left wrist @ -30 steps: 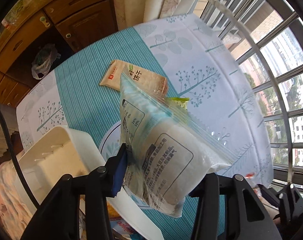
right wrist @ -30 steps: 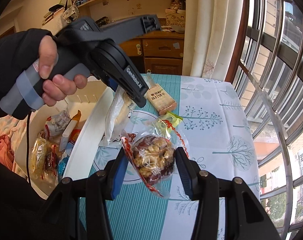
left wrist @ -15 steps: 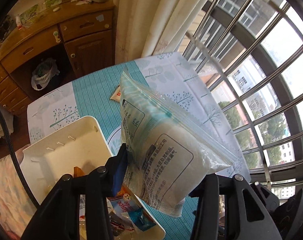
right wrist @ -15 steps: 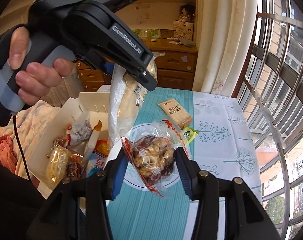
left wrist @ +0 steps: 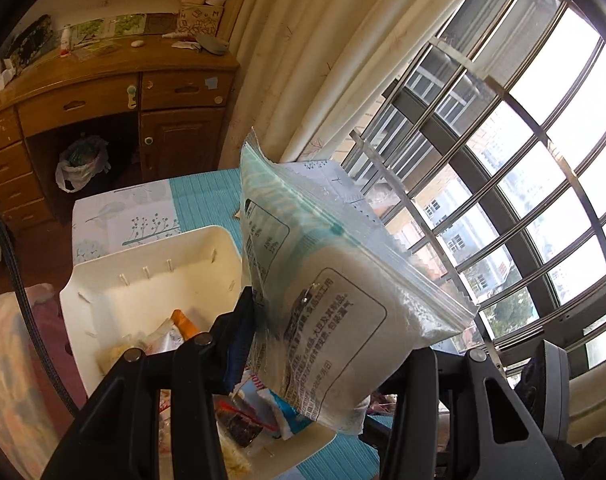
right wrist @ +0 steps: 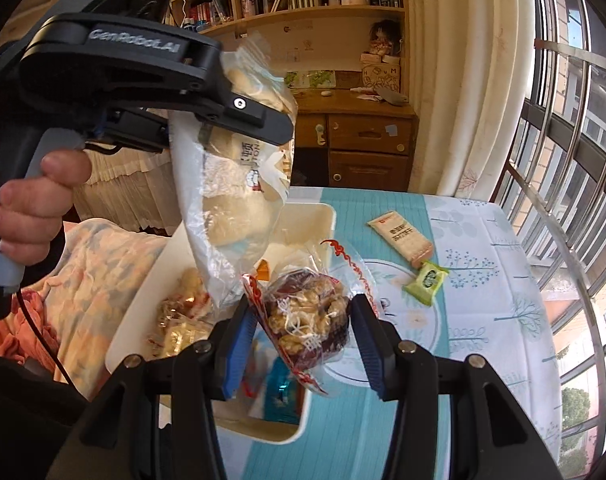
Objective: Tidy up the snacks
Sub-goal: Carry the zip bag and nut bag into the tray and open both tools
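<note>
My left gripper (left wrist: 327, 332) is shut on a large clear bag of white bread (left wrist: 335, 304), held high above a white plastic bin (left wrist: 151, 264); the bag also hangs in the right wrist view (right wrist: 235, 200). My right gripper (right wrist: 303, 336) is shut on a clear red-trimmed packet of walnut snack (right wrist: 307, 316), held over the bin's (right wrist: 135, 308) right side. The bin holds several wrapped snacks (right wrist: 175, 328). A tan cracker pack (right wrist: 403, 236) and a green sachet (right wrist: 425, 280) lie on the tablecloth.
The table (right wrist: 483, 320) has a teal and white tree-print cloth and stands by a barred window (right wrist: 575, 120). A wooden desk with drawers (left wrist: 103, 96) and curtains (left wrist: 323, 40) stand behind. A patterned blanket (right wrist: 91, 272) lies left of the bin.
Both grippers moved left with their packets, from over the table to over the bin. The left gripper rose and tilted up, so more of the room and window shows.
</note>
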Available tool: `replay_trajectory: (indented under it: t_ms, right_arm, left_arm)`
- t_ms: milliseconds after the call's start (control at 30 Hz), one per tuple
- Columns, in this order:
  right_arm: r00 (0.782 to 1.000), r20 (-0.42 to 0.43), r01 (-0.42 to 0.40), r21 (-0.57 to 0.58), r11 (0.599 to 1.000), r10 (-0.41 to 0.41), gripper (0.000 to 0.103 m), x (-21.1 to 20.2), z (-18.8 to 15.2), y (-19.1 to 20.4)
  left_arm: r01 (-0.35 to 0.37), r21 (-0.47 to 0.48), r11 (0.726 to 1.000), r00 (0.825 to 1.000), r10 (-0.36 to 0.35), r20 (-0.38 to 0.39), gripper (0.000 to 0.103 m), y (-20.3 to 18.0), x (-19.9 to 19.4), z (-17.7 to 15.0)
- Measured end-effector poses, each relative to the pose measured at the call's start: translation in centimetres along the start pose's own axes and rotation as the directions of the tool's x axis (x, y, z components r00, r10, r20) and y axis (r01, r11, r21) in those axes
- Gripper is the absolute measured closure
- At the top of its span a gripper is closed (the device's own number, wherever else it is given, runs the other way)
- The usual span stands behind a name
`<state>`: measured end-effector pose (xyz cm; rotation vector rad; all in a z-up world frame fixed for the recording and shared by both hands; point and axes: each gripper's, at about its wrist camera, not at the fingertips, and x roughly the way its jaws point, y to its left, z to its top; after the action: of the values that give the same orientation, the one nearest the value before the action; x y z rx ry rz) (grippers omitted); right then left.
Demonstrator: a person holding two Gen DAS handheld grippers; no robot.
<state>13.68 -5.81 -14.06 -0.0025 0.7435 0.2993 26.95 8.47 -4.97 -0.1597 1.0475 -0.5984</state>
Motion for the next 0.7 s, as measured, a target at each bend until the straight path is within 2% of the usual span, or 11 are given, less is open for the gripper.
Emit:
replay_trajectory:
  t_ms: [200, 567, 667, 700]
  right_arm:
    - [0.999, -0.014, -0.027, 0.068, 0.997, 0.028, 0.054, 0.9, -0.5, 2.4]
    - [0.997, -0.062, -0.039, 0.214, 0.976, 0.053, 0.054, 3.0, -1.6, 4.9]
    - [0.995, -0.082, -0.031, 0.244, 0.969, 0.052, 0.053, 3.4, -1.6, 5.1]
    - [0.994, -0.090, -0.028, 0.255, 0.966, 0.053, 0.053, 3.6, -1.6, 5.0]
  left_arm:
    - [-0.007, -0.023, 1.000, 1.000, 0.007, 0.007, 0.057, 2.7, -1.8, -2.2]
    - [-0.069, -0.031, 0.997, 0.995, 0.067, -0.067, 0.055, 6.2, -1.5, -4.9]
    - [-0.069, -0.045, 0.997, 0.995, 0.065, -0.076, 0.047, 6.8, -1.5, -5.1]
    - [-0.062, -0.052, 0.997, 0.996, 0.059, -0.070, 0.039, 7.0, -1.6, -5.1]
